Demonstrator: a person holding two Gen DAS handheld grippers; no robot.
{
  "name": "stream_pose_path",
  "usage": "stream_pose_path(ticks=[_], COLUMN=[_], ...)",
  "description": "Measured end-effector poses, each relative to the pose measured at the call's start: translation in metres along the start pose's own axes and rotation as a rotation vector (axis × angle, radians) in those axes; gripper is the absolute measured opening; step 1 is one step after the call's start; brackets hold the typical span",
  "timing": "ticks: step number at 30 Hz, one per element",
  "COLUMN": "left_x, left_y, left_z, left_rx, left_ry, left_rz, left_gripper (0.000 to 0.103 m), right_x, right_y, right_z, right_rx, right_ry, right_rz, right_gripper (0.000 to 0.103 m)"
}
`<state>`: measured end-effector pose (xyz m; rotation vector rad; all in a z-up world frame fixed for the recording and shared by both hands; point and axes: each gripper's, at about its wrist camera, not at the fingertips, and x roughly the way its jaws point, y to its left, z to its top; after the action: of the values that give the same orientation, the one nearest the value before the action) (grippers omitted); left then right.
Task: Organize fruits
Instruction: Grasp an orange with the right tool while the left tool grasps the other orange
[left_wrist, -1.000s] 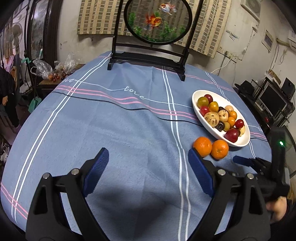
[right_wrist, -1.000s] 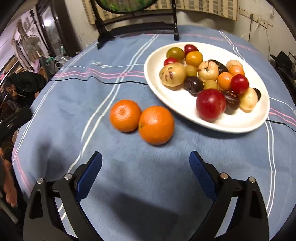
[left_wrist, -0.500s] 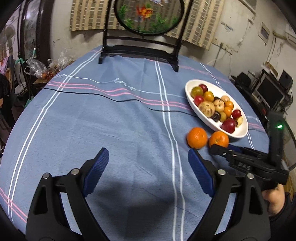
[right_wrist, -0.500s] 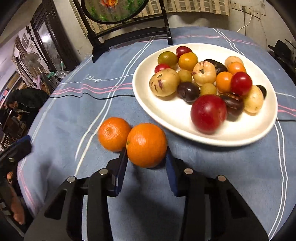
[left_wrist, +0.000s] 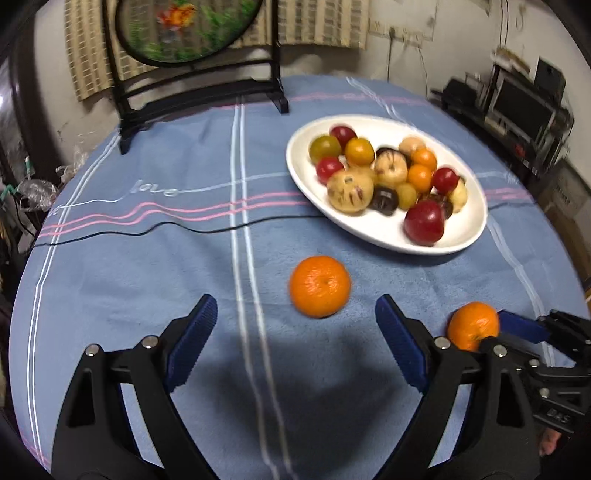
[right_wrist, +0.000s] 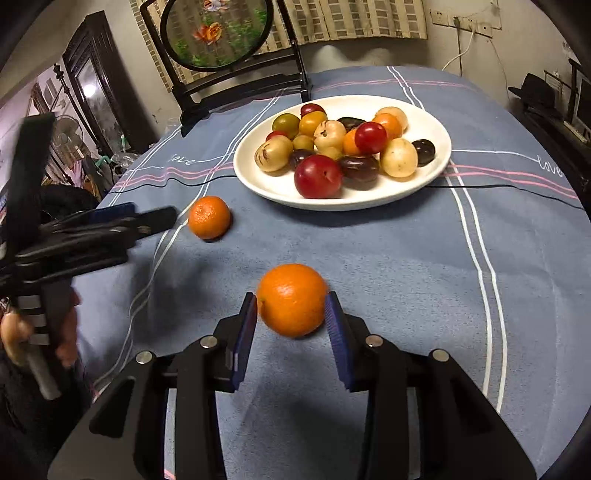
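My right gripper is shut on an orange and holds it above the blue tablecloth; this orange also shows in the left wrist view at the right. A second orange lies on the cloth just ahead of my open, empty left gripper; it also shows in the right wrist view. A white oval plate with several mixed fruits stands beyond it and also shows in the right wrist view. My left gripper shows at the left of the right wrist view.
A black stand with a round goldfish picture is at the table's far edge. A thin black cable runs across the cloth and under the plate. Dark furniture and electronics stand off to the right.
My right gripper has closed on the nearer orange and lifted it back from the other one. My left gripper has moved right, toward the orange left on the cloth.
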<state>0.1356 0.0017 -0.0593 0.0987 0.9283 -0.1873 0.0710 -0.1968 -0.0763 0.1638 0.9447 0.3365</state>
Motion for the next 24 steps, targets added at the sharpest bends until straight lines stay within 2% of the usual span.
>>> stream_pose_path(ticks=[3, 9, 17, 18, 20, 22, 24], left_x=[0.013, 0.019, 0.023, 0.026, 0.033, 0.041, 0.051], left_y=[-0.001, 0.004, -0.001, -0.002, -0.002, -0.003, -0.009], left_z=[0.0, 0.0, 0.003, 0.003, 0.004, 0.006, 0.006], left_rx=[-0.001, -0.028, -0.014, -0.019, -0.026, -0.035, -0.009], left_ry=[0.027, 0.045, 0.034, 0.034, 0.048, 0.068, 0.079], left_rz=[0.009, 0.0, 0.008, 0.01, 0.005, -0.035, -0.012], left_gripper=[0.089, 0.089, 0.088, 0.087, 0.065, 0.061, 0.061], right_x=[0.009, 0.032, -0.023, -0.028, -0.033, -0.033, -0.033], right_y=[-0.002, -0.006, -0.01, -0.013, -0.022, -0.029, -0.032], right_z=[0.006, 0.012, 0.0, -0.002, -0.005, -0.008, -0.009], right_rx=[0.004, 0.062, 0.044, 0.053, 0.078, 0.1, 0.116], right_ry=[0.002, 0.053, -0.052, -0.058, -0.062, -0.061, -0.059], right_rz=[0.021, 0.139, 0.069, 0.061, 0.056, 0.053, 0.061], right_gripper=[0.042, 0.042, 0.041, 0.041, 0.041, 0.041, 0.041])
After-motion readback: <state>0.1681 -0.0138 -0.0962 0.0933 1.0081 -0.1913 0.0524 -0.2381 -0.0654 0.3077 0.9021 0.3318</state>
